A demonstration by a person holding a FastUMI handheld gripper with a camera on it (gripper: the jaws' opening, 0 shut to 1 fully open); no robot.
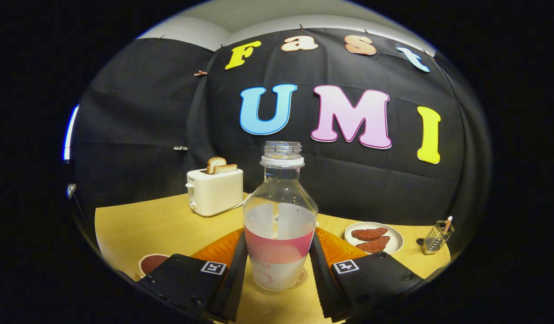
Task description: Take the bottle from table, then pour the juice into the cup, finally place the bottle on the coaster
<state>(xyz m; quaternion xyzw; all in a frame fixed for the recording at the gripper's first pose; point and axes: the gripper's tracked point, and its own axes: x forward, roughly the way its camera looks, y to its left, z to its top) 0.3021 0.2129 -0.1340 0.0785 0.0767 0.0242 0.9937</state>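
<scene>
A clear, uncapped bottle (279,225) with a pink band and white liquid up to about half stands upright between my fingers. Its base rests on a round pale coaster (301,279), of which only an edge peeks out on the right. My gripper (278,245) is shut on the bottle, and both black fingers (235,270) lie against its lower sides. Left of the left finger, a round pale-rimmed thing with a brown inside (151,263) sits on the table. It looks like the cup, partly hidden by the gripper body.
The yellow wooden table (142,225) carries a white toaster (215,191) with toast slices beyond the bottle to the left. A white plate (391,234) with two brown patties and a small wire holder (436,236) stand to the right.
</scene>
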